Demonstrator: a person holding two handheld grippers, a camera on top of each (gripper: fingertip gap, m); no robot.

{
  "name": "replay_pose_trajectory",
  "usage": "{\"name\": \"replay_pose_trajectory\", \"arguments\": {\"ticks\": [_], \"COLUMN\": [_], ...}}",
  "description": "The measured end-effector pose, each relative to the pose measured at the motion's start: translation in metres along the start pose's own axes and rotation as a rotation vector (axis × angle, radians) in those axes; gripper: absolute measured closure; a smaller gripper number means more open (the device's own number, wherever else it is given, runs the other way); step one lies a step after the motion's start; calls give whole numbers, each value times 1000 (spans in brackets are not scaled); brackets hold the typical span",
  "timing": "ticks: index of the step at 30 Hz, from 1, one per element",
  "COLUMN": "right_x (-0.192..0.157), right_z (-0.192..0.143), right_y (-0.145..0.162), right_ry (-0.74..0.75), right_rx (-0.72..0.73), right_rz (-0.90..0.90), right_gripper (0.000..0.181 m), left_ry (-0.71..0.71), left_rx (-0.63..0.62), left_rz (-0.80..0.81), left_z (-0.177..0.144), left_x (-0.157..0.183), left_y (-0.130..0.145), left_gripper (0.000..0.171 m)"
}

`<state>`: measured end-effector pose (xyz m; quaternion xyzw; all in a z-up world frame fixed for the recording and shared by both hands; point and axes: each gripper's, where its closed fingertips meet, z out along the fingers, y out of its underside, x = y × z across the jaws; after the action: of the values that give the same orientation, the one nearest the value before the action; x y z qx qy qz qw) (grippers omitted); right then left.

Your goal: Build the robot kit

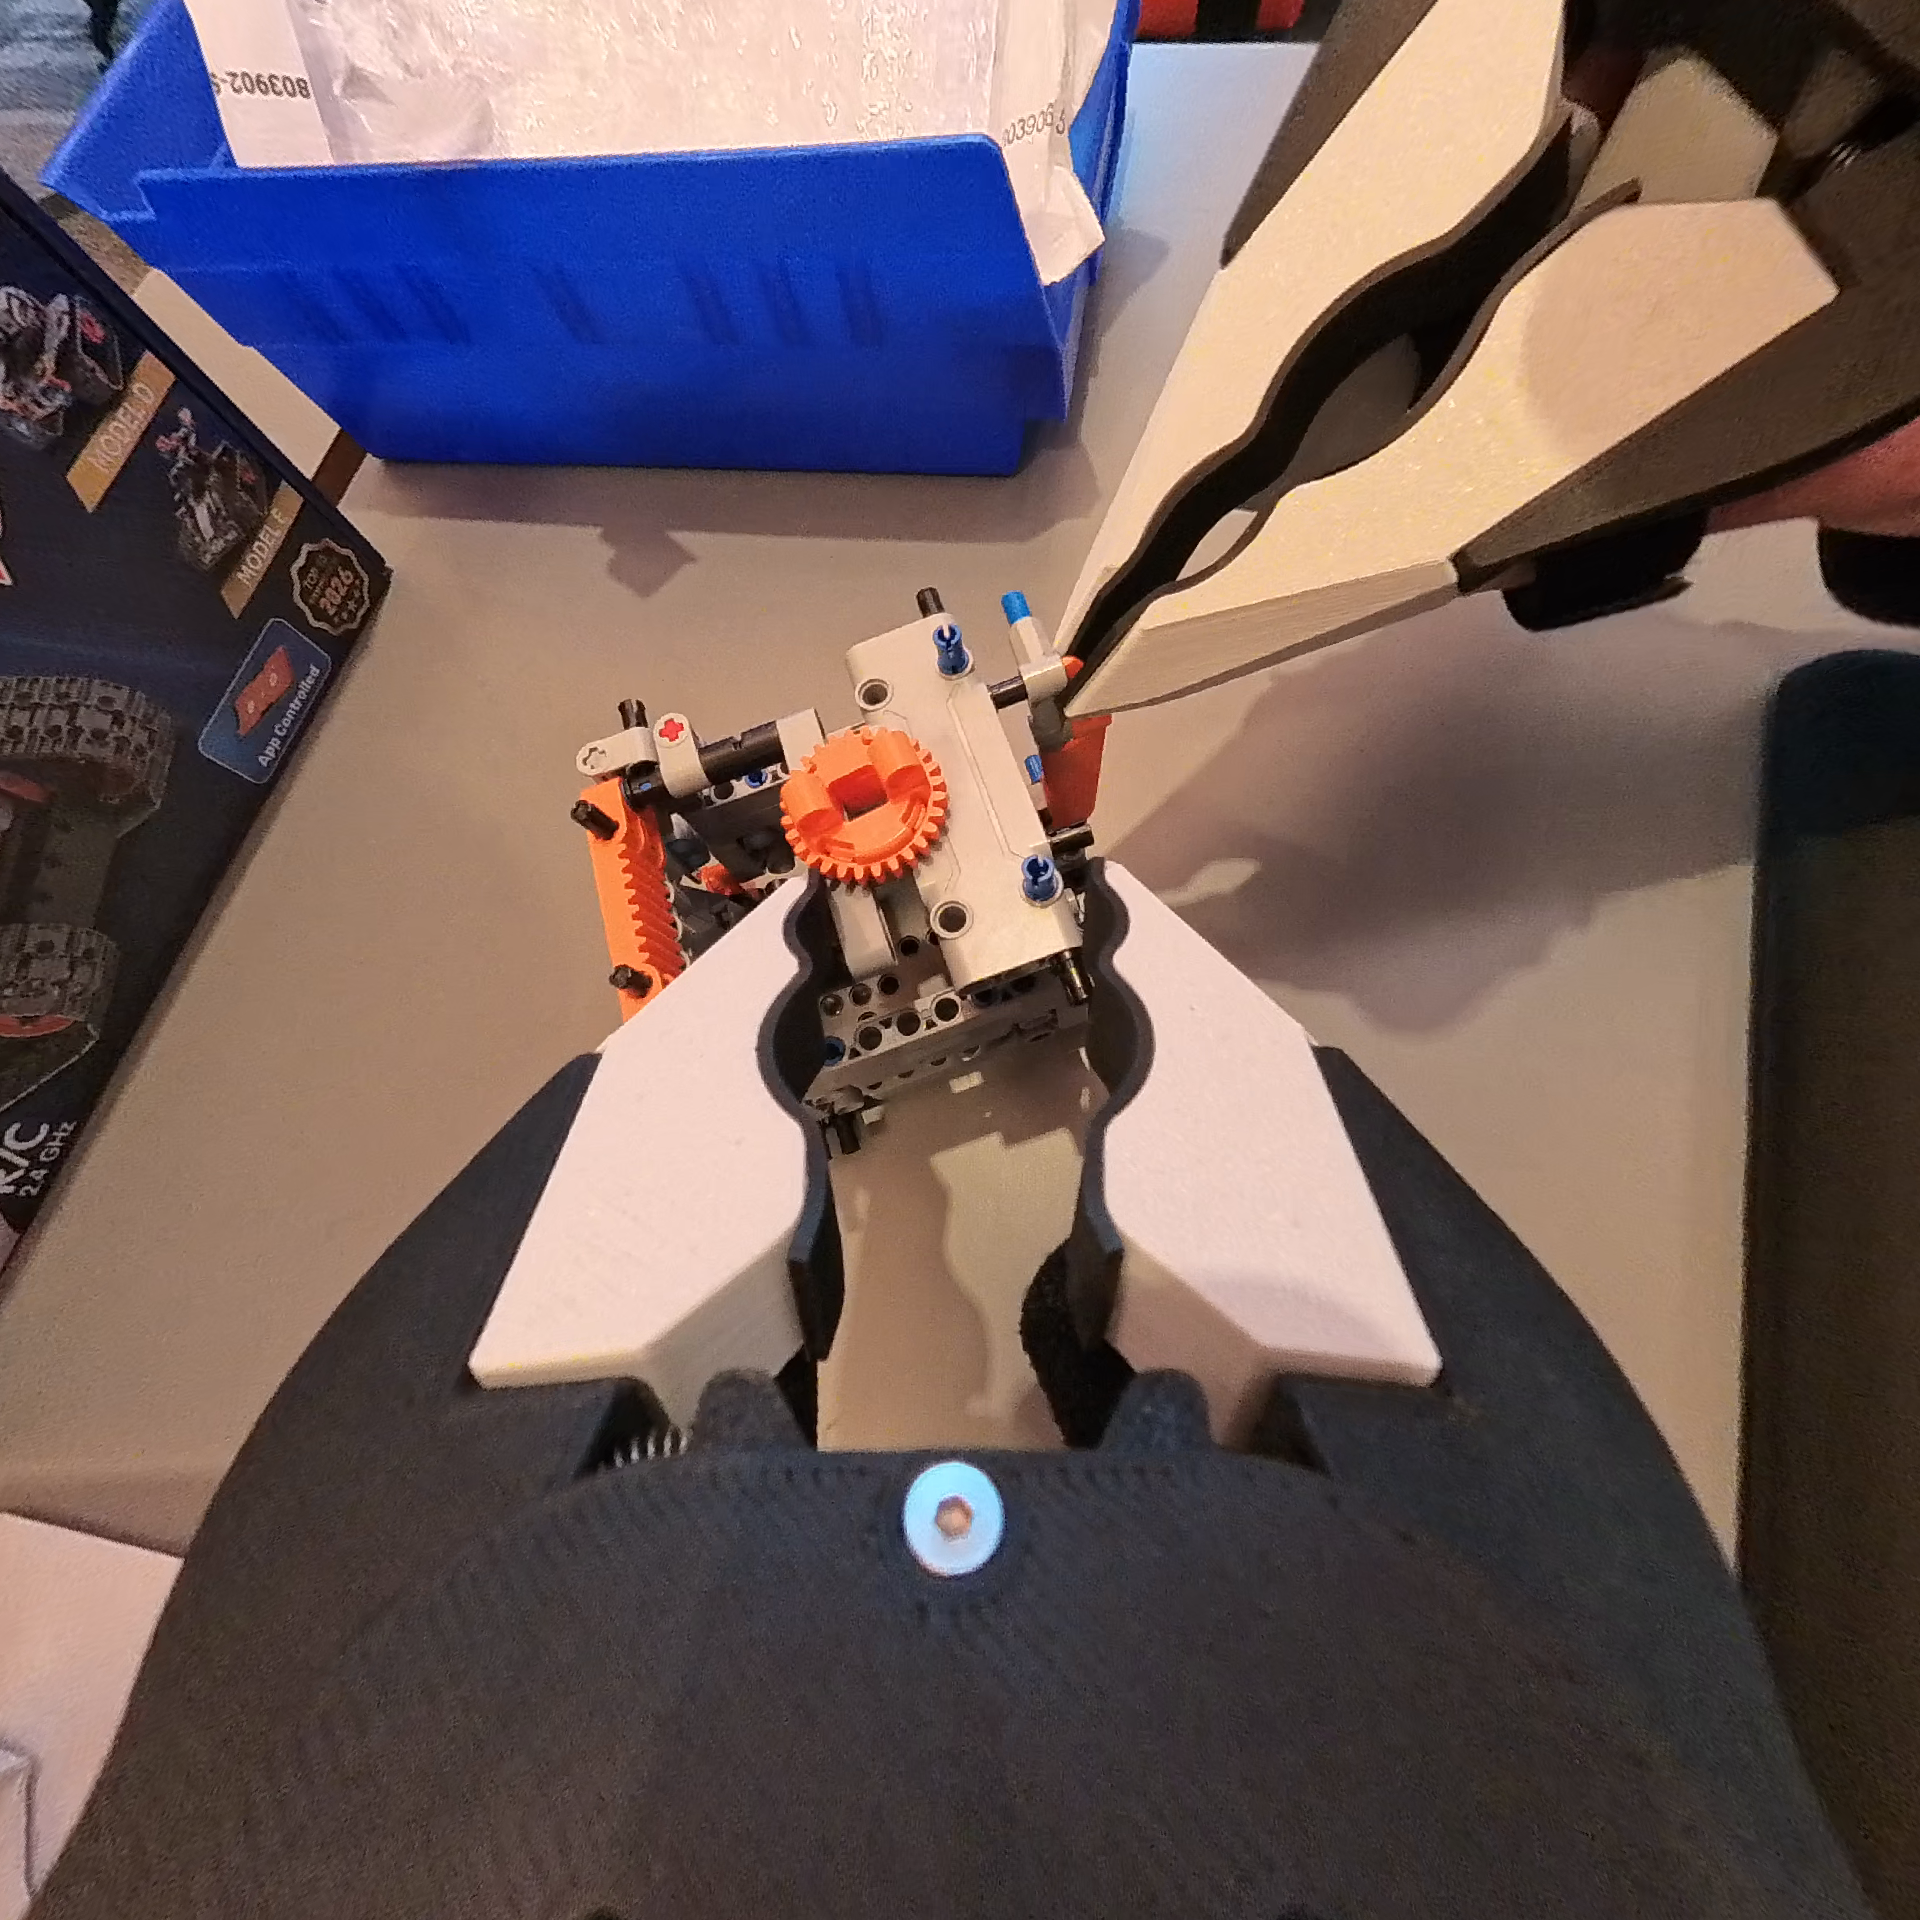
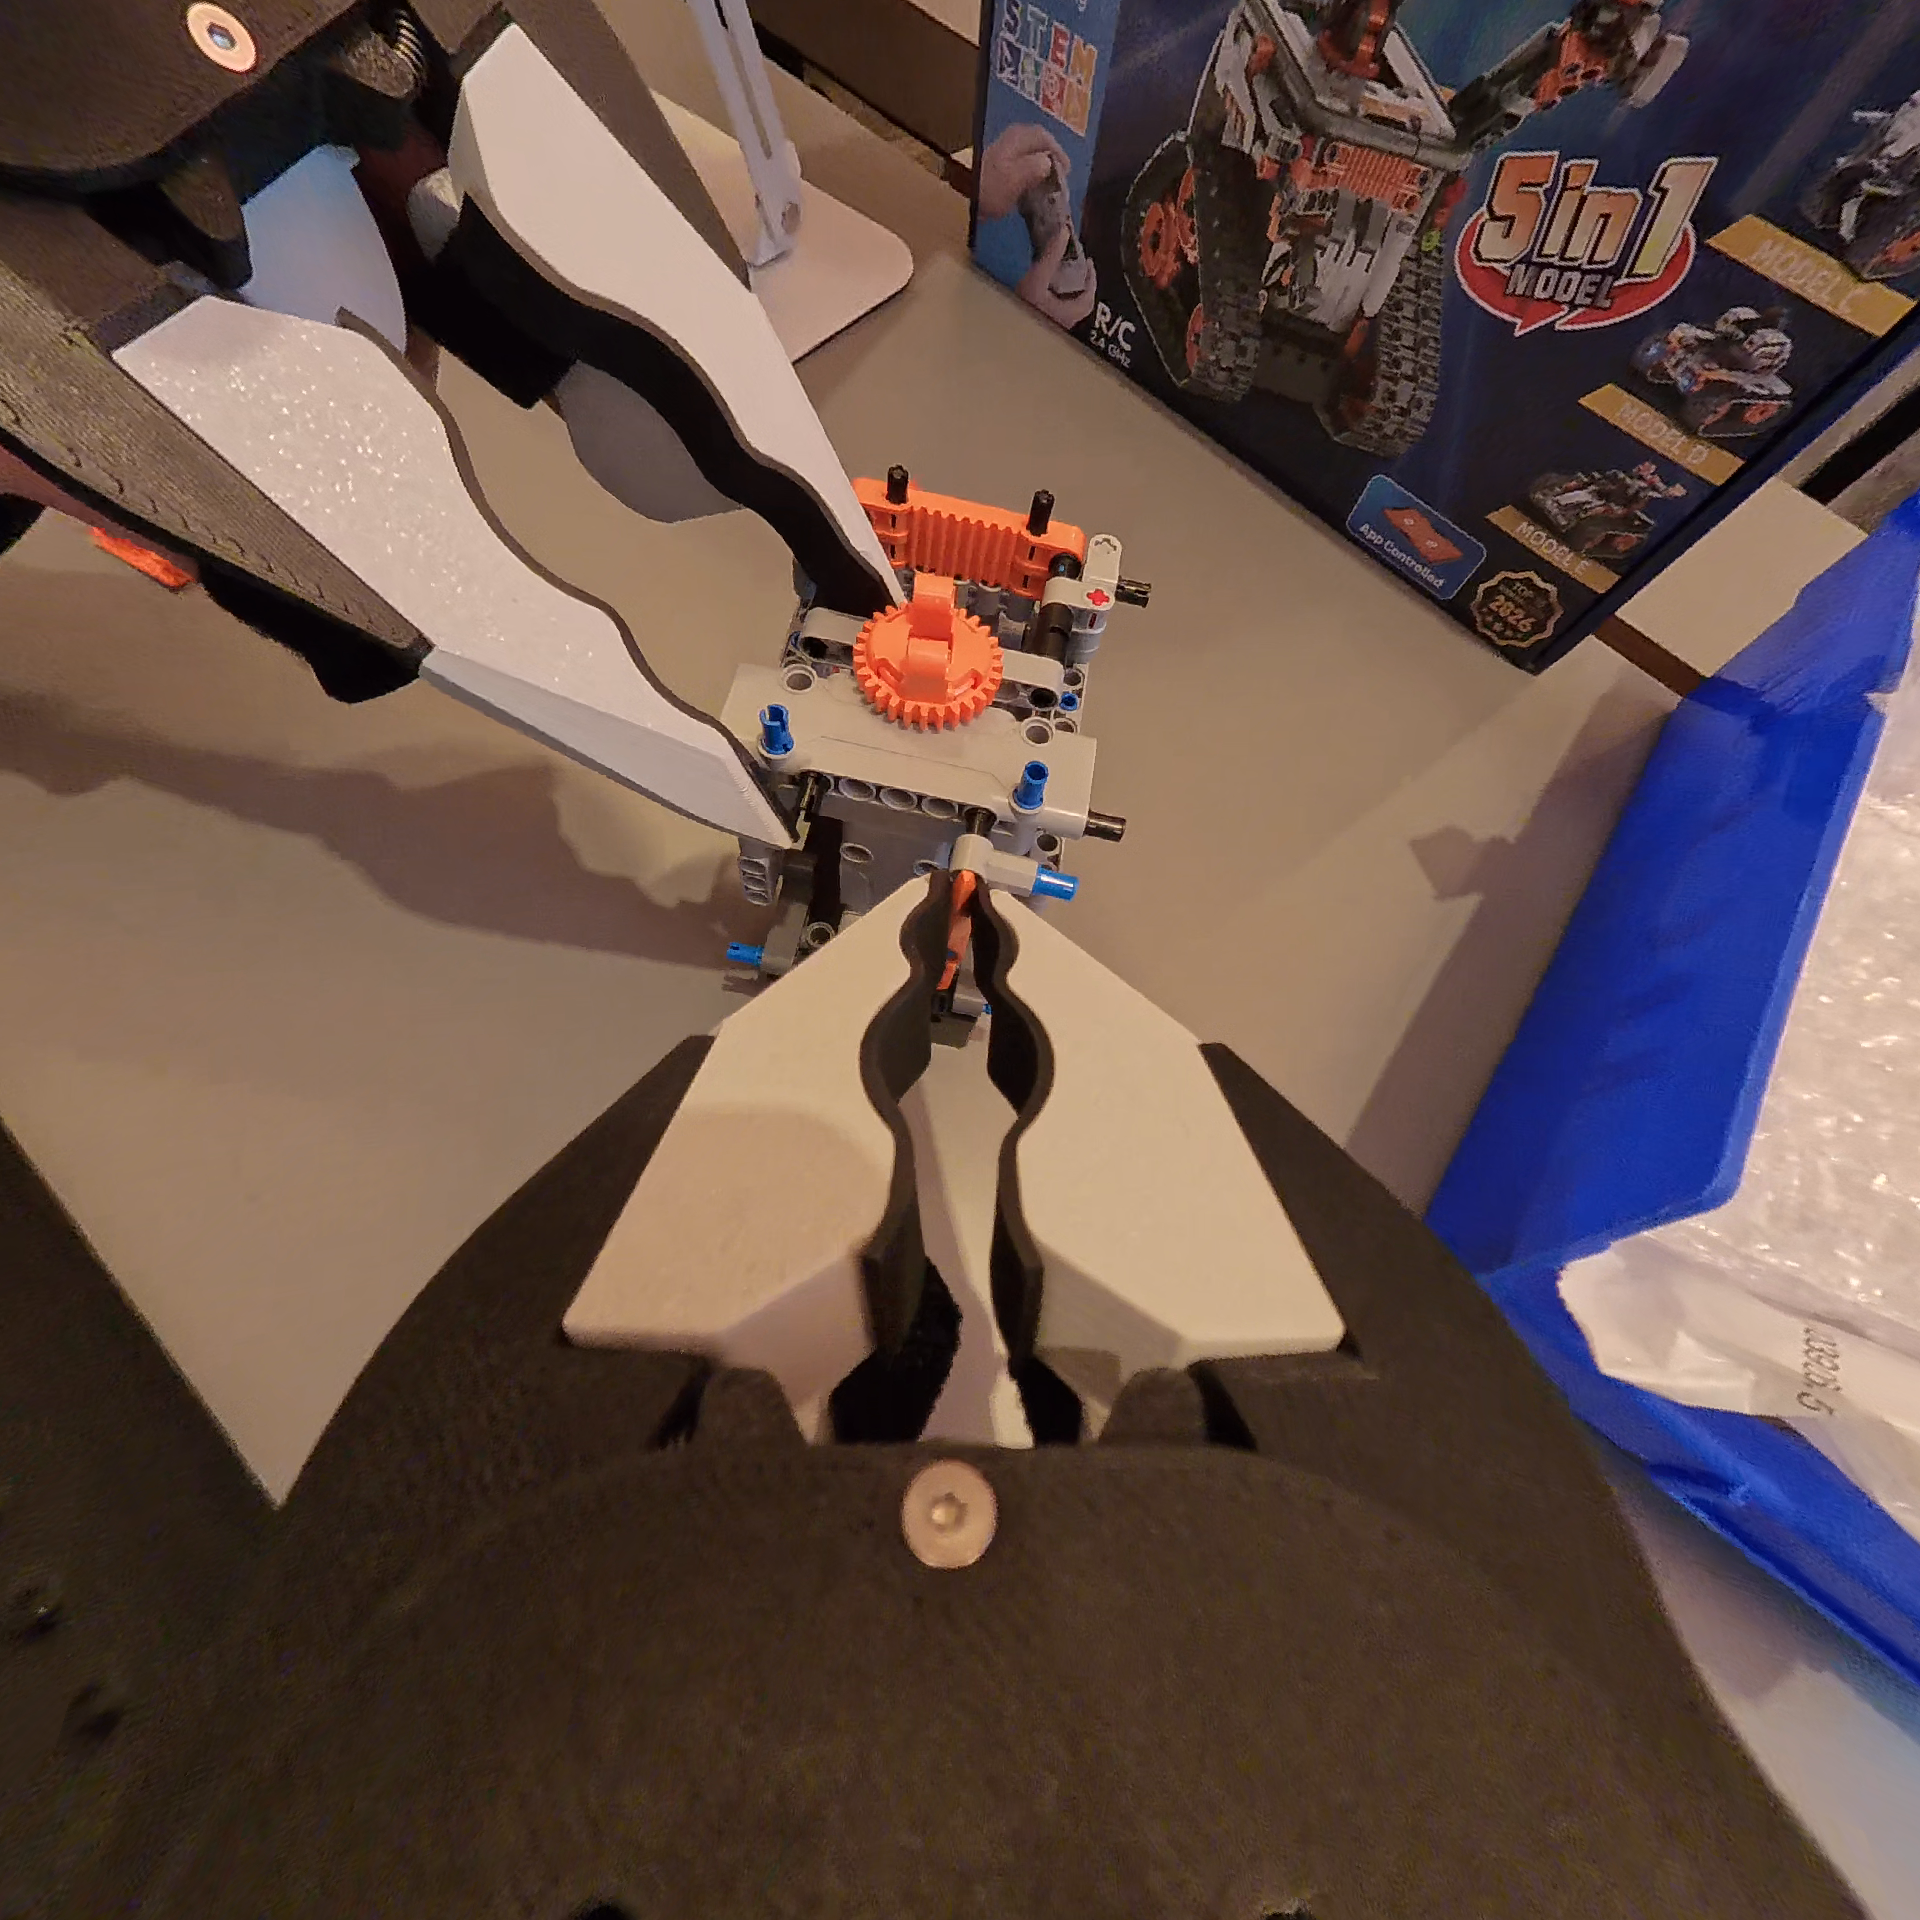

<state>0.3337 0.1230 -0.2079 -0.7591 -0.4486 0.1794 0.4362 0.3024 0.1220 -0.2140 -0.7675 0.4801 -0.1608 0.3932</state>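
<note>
Up close, the left hand-held gripper [image 1: 951,883] has its two fingers spread around the lower grey part of a small brick model [image 1: 966,748], one pad on each side. From the right wrist view both tips look pressed against it, so it appears to be clamping the model. The right hand-held gripper [image 2: 958,891] is closed almost fully, its tips pinching a thin orange piece [image 2: 956,930] that stands against the model's side, just under a short white connector with a blue pin [image 2: 1023,873].

The model stands upright on the grey desk [image 1: 416,727] between the two tools. On top of it lies an orange gear [image 1: 862,800], beside a pale grey panel with blue pins, and an orange toothed rack [image 1: 634,894] is fixed along the far side from the pinched piece.

Beyond the model a blue bin [image 1: 623,312] holds clear plastic bags [image 1: 644,73]. A dark printed toy box [image 1: 125,623] lies on the desk to one side, well apart from the model.
</note>
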Motion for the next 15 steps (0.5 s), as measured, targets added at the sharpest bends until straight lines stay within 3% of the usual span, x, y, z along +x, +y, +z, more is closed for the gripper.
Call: {"name": "replay_pose_trajectory", "arguments": {"ticks": [10, 15], "right_x": [6, 6], "right_z": [3, 3], "right_y": [1, 1], "right_ry": [-71, -93], "right_rx": [-16, 60], "right_rz": [-130, -114], "right_gripper": [180, 180], "left_ry": [-1, 7], "left_rx": [5, 5], "left_rz": [-3, -6], "left_z": [2, 2], "left_x": [-3, -3], "left_y": [-1, -1], "left_gripper": [124, 124]}}
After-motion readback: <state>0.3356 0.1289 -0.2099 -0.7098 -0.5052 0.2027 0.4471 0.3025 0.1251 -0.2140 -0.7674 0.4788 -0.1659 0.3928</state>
